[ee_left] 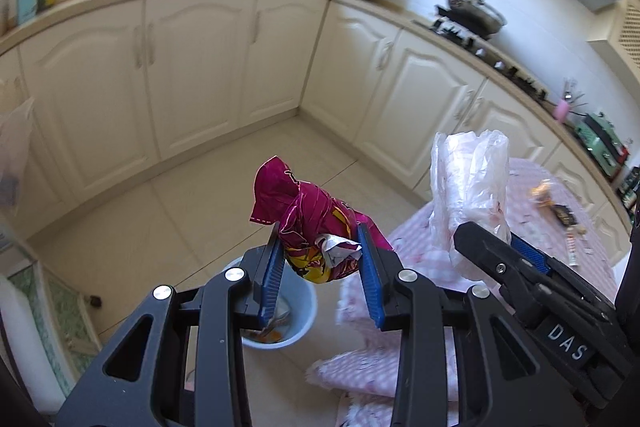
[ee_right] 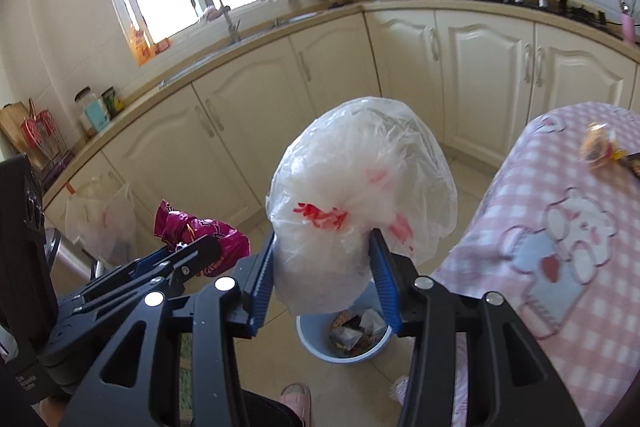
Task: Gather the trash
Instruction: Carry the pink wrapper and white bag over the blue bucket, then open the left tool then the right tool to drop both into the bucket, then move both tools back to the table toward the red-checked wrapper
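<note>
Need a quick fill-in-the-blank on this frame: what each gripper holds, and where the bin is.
1. The left gripper is shut on a crumpled snack wrapper coloured ____.
2. The right gripper is shut on a clear ____ bag.
3. The blue bin stands on the ____.
4. The checked tablecloth is white and ____.

Missing words: magenta; plastic; floor; pink

Magenta, white and pink over cream

A magenta wrapper marked with yellow is seen at 12 o'clock of blue pads; a clear bag is printed red. A pale blue bin is shown at 6 o'clock, a pink-and-white checked cloth at 3 o'clock, cream cabinets behind.
</note>
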A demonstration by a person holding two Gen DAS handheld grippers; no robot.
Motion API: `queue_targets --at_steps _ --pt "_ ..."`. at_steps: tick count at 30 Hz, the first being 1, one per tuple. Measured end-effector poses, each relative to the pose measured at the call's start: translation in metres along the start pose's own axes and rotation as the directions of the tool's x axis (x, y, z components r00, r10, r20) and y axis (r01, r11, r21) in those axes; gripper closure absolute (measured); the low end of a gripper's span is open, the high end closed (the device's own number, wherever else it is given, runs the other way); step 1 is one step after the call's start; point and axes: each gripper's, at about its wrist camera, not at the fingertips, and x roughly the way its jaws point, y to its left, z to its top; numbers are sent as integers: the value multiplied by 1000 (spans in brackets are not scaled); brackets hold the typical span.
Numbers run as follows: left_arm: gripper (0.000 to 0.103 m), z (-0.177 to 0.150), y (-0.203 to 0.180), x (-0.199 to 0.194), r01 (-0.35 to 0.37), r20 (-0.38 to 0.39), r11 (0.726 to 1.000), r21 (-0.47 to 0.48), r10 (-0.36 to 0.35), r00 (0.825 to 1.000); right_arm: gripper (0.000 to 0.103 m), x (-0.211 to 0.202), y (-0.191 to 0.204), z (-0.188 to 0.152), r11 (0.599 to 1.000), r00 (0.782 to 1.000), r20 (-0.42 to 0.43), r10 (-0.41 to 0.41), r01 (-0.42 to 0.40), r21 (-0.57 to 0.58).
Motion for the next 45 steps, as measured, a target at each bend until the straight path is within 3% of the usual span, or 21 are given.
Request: queue_targets --at_steps 6,13,15,18,36,45 --pt "70 -5 24 34 -73 -66 997 -20 71 995 59 47 0 -9 1000 997 -74 4 -4 7" --pt "67 2 34 67 -78 -100 996 -36 74 992 59 82 -7 -13 1000 993 -118 -12 15 22" --pt "63 4 36 73 -80 -103 996 -38 76 992 58 88 -13 -11 999 992 -123 -17 21 28" --pt "48 7 36 79 -63 -101 997 -44 59 993 58 96 -18 -11 999 991 -131 -26 32 37" --pt "43 -1 67 80 -146 -127 987 -72 136 983 58 127 5 -15 1000 982 -186 8 -7 6" --pt "43 12 80 70 -171 -91 981 -96 163 982 47 135 17 1 1000 989 -145 15 -17 -16"
